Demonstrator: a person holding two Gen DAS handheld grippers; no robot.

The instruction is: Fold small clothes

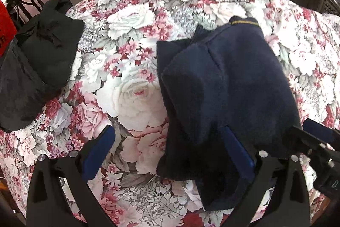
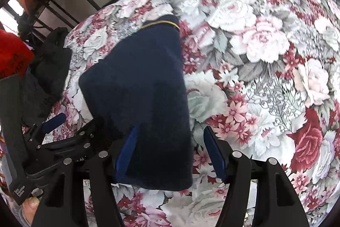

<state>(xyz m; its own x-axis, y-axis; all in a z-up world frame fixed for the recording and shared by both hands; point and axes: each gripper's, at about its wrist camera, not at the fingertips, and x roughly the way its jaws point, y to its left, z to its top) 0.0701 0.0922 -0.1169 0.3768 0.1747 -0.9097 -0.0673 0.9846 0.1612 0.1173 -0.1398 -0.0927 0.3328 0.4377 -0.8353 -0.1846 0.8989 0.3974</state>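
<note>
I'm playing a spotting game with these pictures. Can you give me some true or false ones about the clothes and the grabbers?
1. The dark navy knitted garment with a thin yellow stripe lies on a flowery pink and white tablecloth. True.
2. The black crumpled garment lies on top of the navy one. False: it sits apart, at the table's left edge.
3. The right gripper has its jaws wide apart. True.
4. The left gripper is clamped shut. False: its jaws are open.
5. The tablecloth is plain blue. False: it has roses.
</note>
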